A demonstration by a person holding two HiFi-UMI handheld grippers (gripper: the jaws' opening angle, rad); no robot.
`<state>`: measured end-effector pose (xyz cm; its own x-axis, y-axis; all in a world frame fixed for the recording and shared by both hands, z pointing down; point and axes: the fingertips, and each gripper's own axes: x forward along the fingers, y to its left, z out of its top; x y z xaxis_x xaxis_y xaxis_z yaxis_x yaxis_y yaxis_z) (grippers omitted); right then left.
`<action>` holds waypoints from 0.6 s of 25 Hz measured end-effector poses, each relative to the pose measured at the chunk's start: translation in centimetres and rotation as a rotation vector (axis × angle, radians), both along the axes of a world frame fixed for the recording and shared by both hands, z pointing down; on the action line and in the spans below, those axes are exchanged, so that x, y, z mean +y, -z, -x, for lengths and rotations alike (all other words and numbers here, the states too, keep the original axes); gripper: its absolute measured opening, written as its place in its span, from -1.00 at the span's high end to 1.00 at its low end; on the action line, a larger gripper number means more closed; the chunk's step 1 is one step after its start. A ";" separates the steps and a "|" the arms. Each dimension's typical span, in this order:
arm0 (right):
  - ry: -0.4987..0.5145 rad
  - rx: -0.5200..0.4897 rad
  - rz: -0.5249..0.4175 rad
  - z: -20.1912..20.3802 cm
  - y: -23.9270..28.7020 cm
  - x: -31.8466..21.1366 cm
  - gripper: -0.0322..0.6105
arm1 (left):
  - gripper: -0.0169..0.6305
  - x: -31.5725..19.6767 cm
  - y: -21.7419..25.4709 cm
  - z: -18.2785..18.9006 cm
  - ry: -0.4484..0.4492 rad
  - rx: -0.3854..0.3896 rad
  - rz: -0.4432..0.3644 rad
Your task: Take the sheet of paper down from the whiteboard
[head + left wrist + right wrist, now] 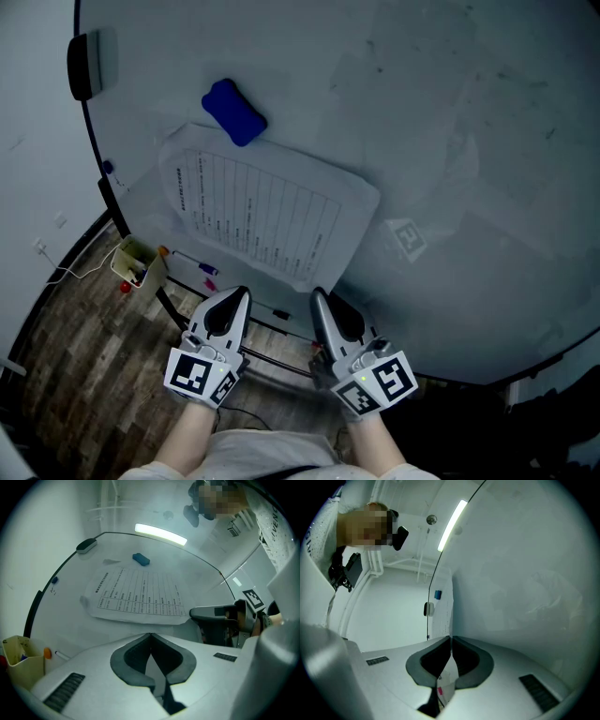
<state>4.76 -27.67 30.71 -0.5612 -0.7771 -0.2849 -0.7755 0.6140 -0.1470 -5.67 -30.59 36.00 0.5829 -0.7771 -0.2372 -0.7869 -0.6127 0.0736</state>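
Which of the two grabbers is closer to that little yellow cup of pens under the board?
Left. The left gripper sits just right of the yellow cup; the right gripper is farther off to the right.

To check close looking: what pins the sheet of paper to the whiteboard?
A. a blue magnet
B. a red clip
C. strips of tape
A: a blue magnet sits at the top edge of the sheet of paper on the whiteboard.

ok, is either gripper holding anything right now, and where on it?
Right gripper: jaws look shut on the sheet of paper at its bottom edge, near a corner. Left gripper: jaws shut, empty.
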 end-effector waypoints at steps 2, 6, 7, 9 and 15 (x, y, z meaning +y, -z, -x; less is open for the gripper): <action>-0.001 -0.001 0.000 0.0 0.0 0.1 0.81 | 0.91 0.1 0.0 -0.1 -0.002 -0.001 0.000; -0.002 -0.001 0.001 -0.1 -0.1 0.3 0.81 | 0.91 0.2 0.1 0.0 0.000 0.001 -0.001; -0.002 0.000 0.003 -0.1 -0.1 0.4 0.81 | 0.91 0.3 0.1 0.0 0.000 0.002 -0.001; -0.002 0.001 0.004 -0.1 -0.2 0.5 0.81 | 0.91 0.4 0.1 0.0 0.000 0.002 -0.001; 0.000 0.000 0.005 0.1 -0.2 0.9 0.81 | 0.91 1.0 0.1 0.1 0.002 0.001 0.000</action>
<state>4.65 -26.76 30.93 -0.5614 -0.7783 -0.2812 -0.7753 0.6135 -0.1501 -5.82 -29.60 35.93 0.5812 -0.7782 -0.2381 -0.7880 -0.6112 0.0741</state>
